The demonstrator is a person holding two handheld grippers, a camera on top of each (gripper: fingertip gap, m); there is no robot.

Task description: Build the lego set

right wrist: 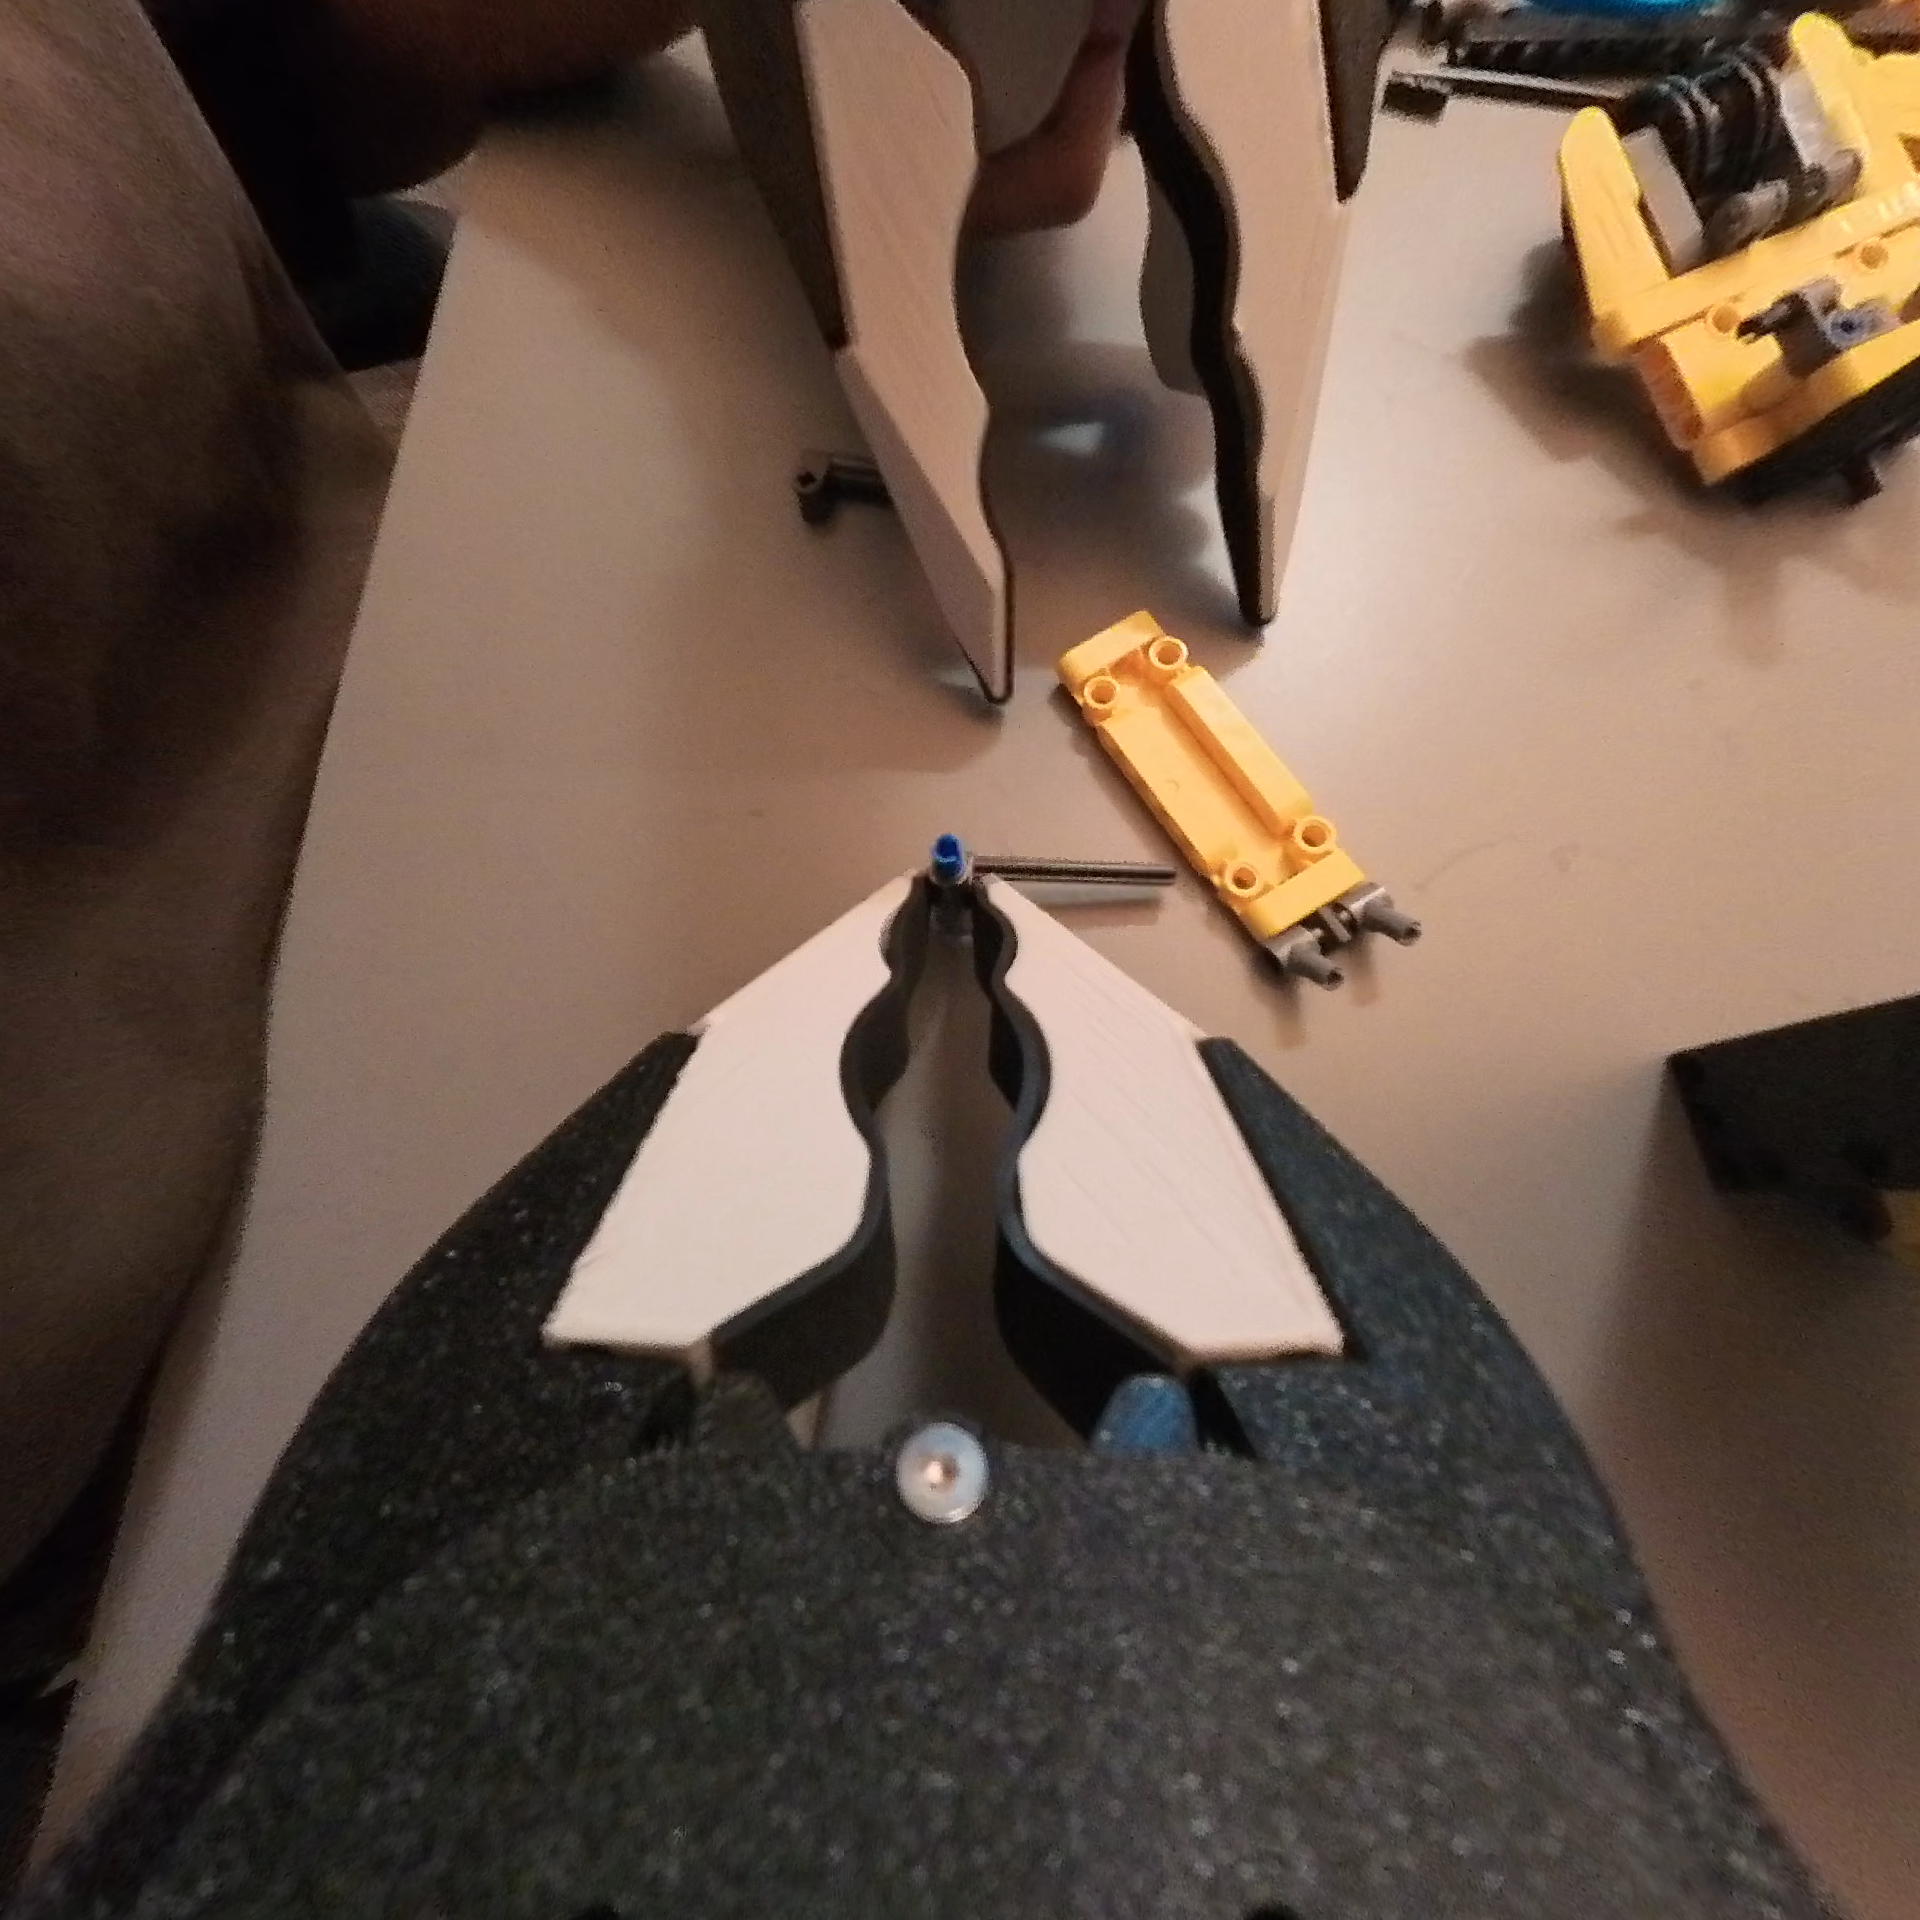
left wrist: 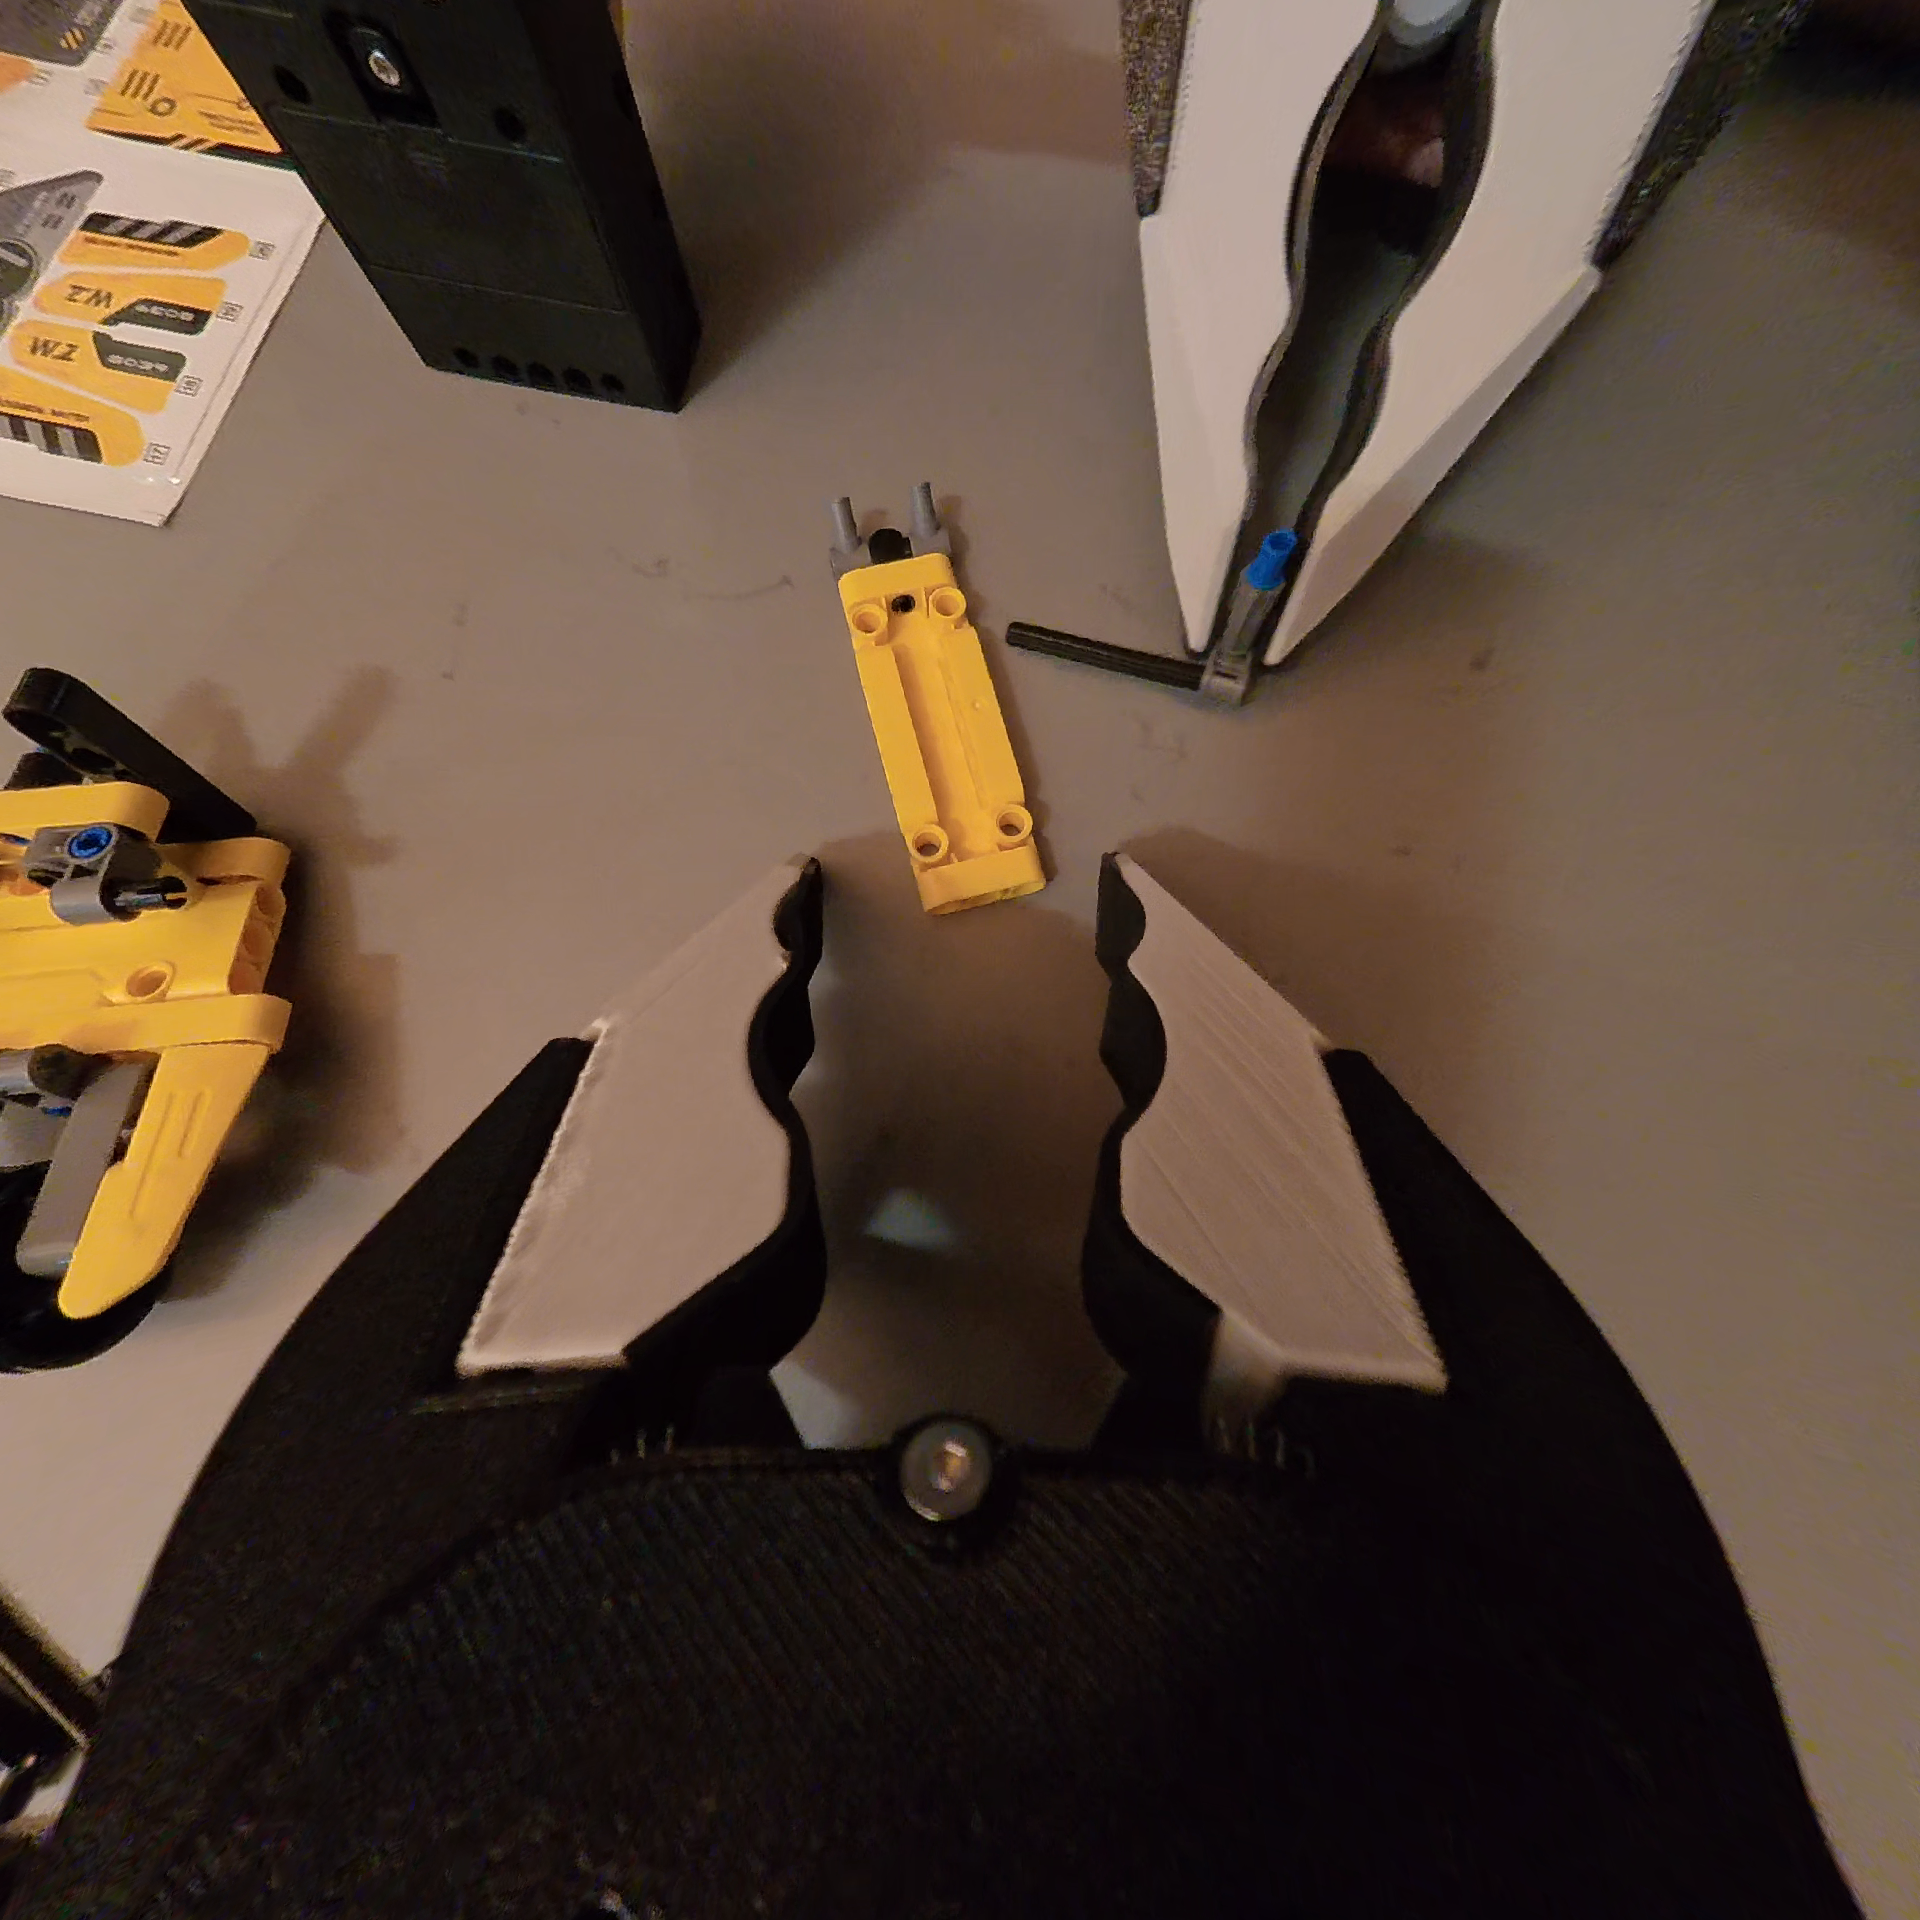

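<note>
A yellow ribbed panel (left wrist: 948, 740) with grey pins at its far end lies flat on the grey table (left wrist: 520, 644). My left gripper (left wrist: 961, 868) is open, its tips just short of the panel's near end. My right gripper (right wrist: 948, 883) is shut on a small grey connector with a blue pin (right wrist: 943, 854) and a black axle (right wrist: 1081, 871) sticking out sideways. In the left wrist view the right gripper (left wrist: 1242, 649) stands upright at the right, holding that connector piece (left wrist: 1252, 613) against the table. The panel also shows in the right wrist view (right wrist: 1210, 774), with the left gripper (right wrist: 1127, 655) behind it.
A yellow and black brick-built vehicle (left wrist: 114, 997) sits at the left edge and also shows in the right wrist view (right wrist: 1756, 291). A black box (left wrist: 488, 197) stands at the back, beside a sticker sheet (left wrist: 114, 312). A small black piece (right wrist: 831, 488) lies behind the left gripper.
</note>
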